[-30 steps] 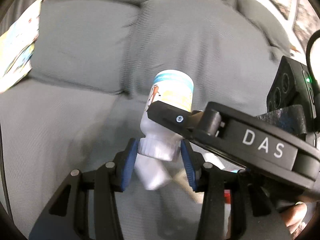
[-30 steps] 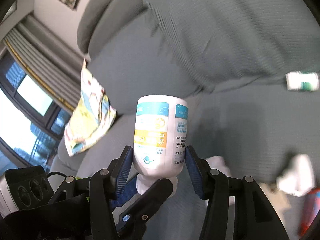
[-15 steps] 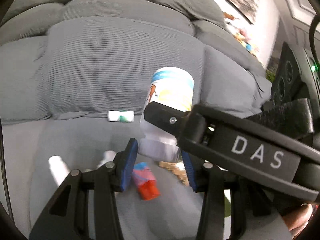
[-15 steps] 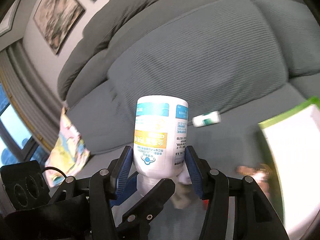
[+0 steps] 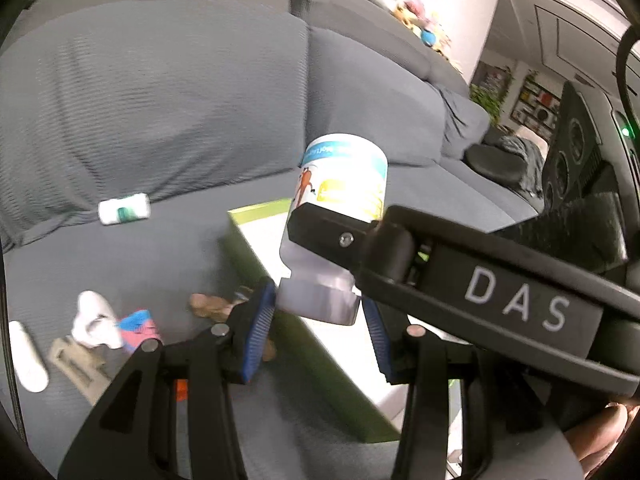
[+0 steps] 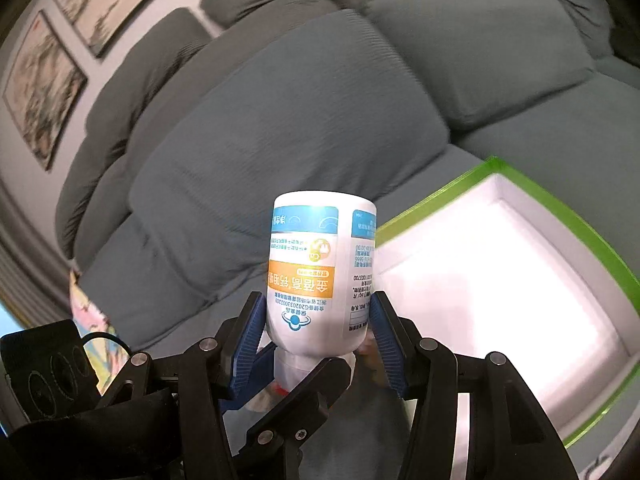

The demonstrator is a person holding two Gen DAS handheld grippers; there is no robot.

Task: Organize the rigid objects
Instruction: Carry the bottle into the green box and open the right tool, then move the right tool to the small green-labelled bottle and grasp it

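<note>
Both claws are gripping one white supplement bottle (image 6: 320,276), which is being held upside down in the lower centre of both views. The right gripper (image 6: 318,344) is clenching the bottle's body just above the shoulder, and the left gripper (image 5: 318,312) is clenching the white cap (image 5: 318,304) at the bottom end. In the left view the right gripper's black finger is crossing the bottle from the right of the frame.

The green-edged white box (image 6: 536,196) is sitting open at the right of the right view, and its inside is looking bare as far as the glare is letting me tell, so the sorting is seeming barely started. The bottle is not yet in it; it is hanging in the air just beside the box's near corner.

Much is lying loose on the grey sofa seat (image 5: 132,256): a small white and green bottle (image 5: 124,209) at centre left against the back cushion, and at lower left a white tube (image 5: 26,356), a crumpled white item (image 5: 94,326), a pink and blue packet (image 5: 138,326), a beige flat piece (image 5: 78,364) and a brownish thing (image 5: 210,306) touching the box wall. Nothing is blocking the way to the box, though two grippers sharing one bottle are crowding each other
</note>
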